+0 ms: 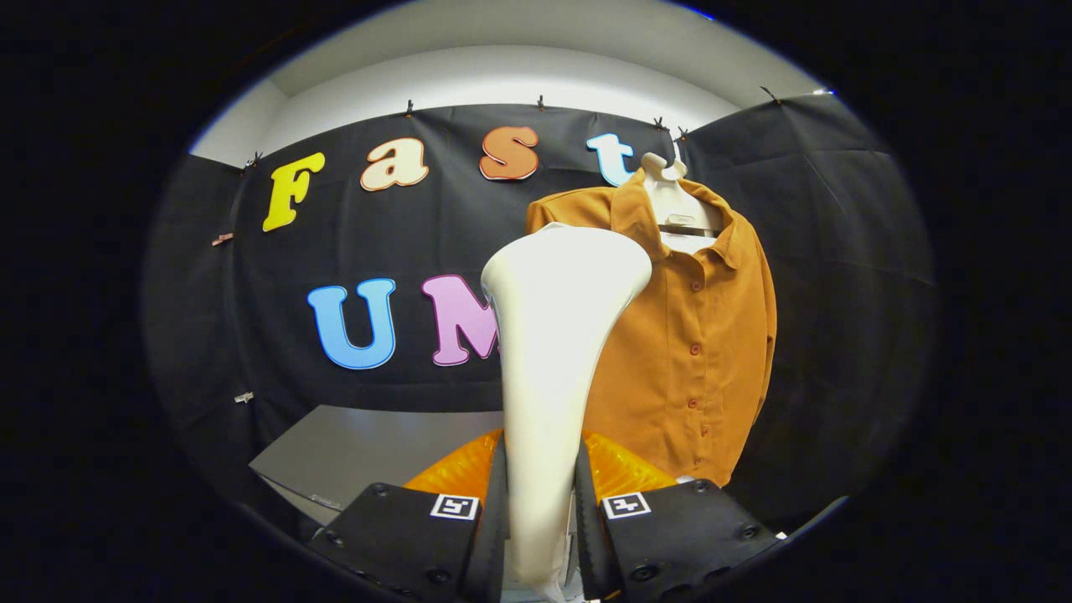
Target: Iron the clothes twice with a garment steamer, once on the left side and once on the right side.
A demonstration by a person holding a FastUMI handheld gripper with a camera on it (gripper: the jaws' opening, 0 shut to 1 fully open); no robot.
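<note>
Hanging on a hanger [675, 219] against the booth wall, the orange shirt [695, 343] faces forward with its buttoned front spread flat, presumably so steam can reach both sides. Below it a grey surface [360, 452] runs toward the wall's foot. The white steamer [557, 335] stands upright, its wide head raised near the shirt's shoulder. The gripper [540, 511] has its jaws closed on the steamer's handle.

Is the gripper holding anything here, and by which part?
Yes. The gripper is shut on the white garment steamer, both fingers pressing its narrow handle, with the wide head raised toward the orange shirt.
</note>
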